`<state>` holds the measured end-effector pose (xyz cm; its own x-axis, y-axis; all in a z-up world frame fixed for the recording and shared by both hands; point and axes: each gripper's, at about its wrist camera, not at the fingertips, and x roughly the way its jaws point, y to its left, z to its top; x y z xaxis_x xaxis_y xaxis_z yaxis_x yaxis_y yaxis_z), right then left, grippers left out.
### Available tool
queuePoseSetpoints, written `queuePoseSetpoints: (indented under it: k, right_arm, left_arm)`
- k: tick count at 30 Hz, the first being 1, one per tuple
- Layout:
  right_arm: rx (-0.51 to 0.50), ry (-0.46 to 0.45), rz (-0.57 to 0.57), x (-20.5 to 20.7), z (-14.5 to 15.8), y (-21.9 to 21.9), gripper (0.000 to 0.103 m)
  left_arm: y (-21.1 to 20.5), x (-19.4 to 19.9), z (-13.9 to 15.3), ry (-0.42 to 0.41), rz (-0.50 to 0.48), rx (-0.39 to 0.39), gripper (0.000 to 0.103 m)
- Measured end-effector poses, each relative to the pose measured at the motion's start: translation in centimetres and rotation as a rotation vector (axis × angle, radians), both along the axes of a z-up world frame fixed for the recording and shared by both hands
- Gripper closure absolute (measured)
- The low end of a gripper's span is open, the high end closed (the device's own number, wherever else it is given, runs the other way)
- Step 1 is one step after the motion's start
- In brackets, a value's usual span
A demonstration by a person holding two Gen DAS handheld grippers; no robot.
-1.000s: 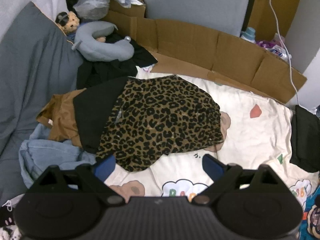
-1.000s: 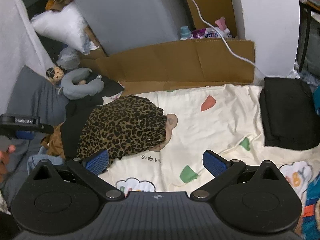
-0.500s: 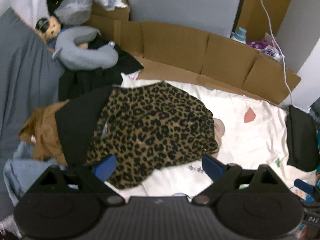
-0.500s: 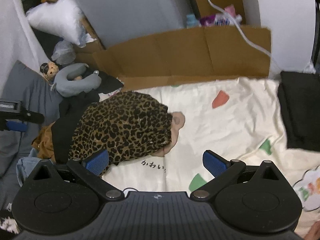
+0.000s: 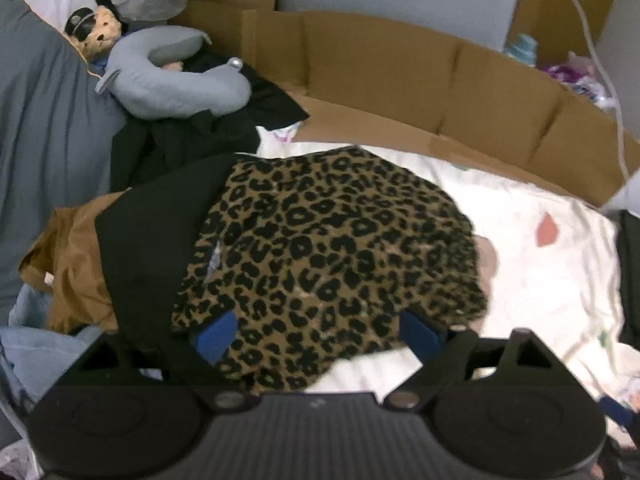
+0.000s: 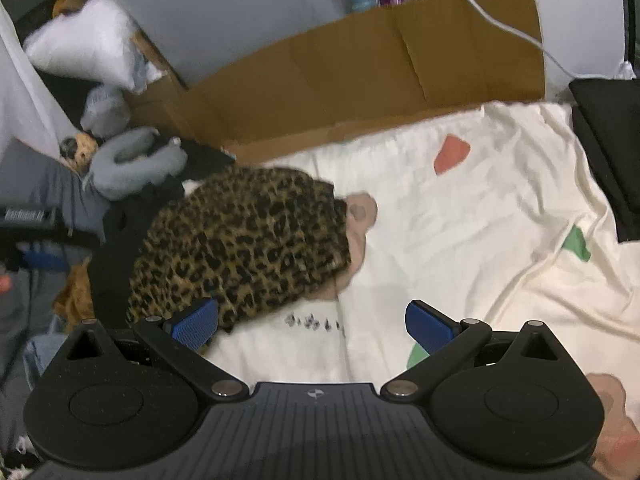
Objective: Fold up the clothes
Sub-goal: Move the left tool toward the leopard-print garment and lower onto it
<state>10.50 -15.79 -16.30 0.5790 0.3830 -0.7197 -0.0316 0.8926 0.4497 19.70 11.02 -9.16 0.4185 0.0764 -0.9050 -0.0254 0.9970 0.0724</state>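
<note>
Closing the left gripper (image 5: 316,332) over the leopard top's (image 5: 328,248) near hem for a pinch, right gripper (image 6: 312,326) agape beside that top, holding nothing.

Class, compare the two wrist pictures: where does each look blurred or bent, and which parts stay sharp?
Left wrist view: the leopard-print garment is smeared and the cardboard wall bows in a fisheye arc; the left gripper stays crisp, jaws closing without pinching it. Right wrist view: the cream sheet and pillow blur; the right gripper is sharp.
</note>
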Motion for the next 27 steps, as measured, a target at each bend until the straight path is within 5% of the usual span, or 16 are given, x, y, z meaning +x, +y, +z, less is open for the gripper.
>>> queuePoseSetpoints:
  k: [8,12,16,23,27]
  right_arm:
    - [-0.020,0.039,0.004,-1.3,-2.1,-0.2,0.000]
    - [-0.030,0.057,0.004,-1.6,-2.8,-0.1,0.001]
    - [-0.034,0.069,0.011,-1.7,-3.2,0.1,0.001]
    - [-0.034,0.093,0.008,-1.9,-4.0,0.3,0.001]
    - [-0.038,0.098,0.019,-1.9,-4.4,0.6,0.001]
  left_arm:
    - [4.7,3.4,-4.3,0.043,0.115,-0.033,0.031]
    - [5.7,4.7,-5.7,0.046,0.065,0.020,0.043]
    - [7.6,6.1,-6.9,0.077,0.036,-0.039,0.046]
    - [11.3,8.0,-7.6,0.039,0.112,-0.065,0.019]
    - [12.8,8.5,-8.6,0.042,0.164,-0.116,0.017]
